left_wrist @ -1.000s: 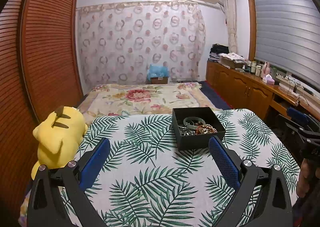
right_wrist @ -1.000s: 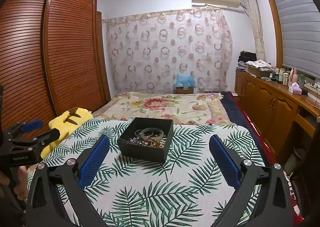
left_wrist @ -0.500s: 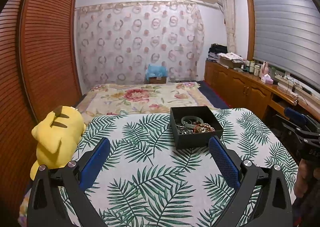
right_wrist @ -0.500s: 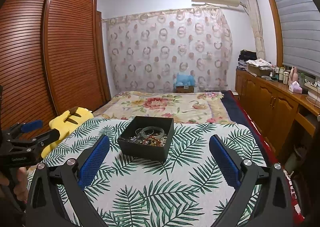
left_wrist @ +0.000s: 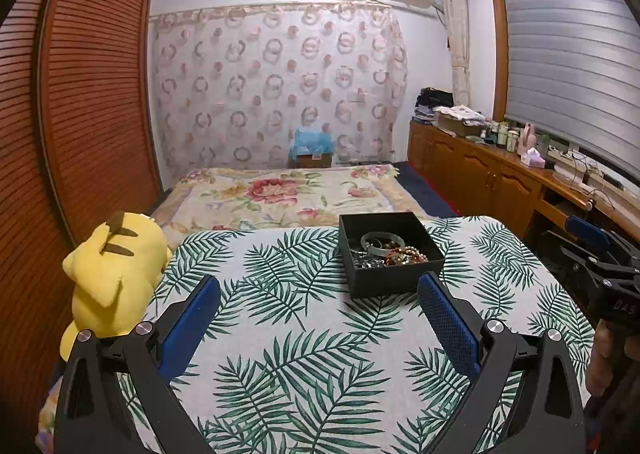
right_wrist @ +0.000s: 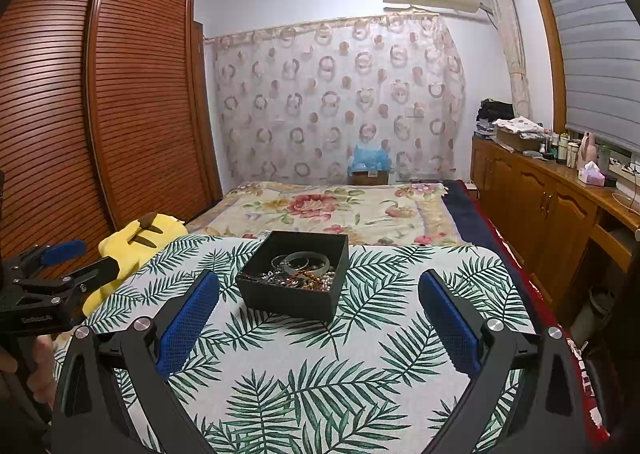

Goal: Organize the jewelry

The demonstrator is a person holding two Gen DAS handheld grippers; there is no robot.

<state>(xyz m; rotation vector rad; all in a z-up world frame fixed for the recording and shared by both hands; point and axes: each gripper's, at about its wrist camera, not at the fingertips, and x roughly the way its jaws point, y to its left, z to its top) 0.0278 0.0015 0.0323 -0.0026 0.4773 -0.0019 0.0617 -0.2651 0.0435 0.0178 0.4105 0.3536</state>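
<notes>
My left gripper (left_wrist: 318, 294) and right gripper (right_wrist: 318, 290) both hover spread wide, holding nothing, over the palm-leaf cloth (right_wrist: 320, 386). Just ahead sits the black box (right_wrist: 294, 296) (jewelry (right_wrist: 302, 274) tangled inside); beyond, a yellow plush (left_wrist: 114, 274) and floral bedspread (left_wrist: 288, 194).

"DAS" on right hand-held gripper (left_wrist: 592, 254); rest illegible.

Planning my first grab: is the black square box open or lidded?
Open: the black square box has no lid, and its tangled jewelry shows.
</notes>
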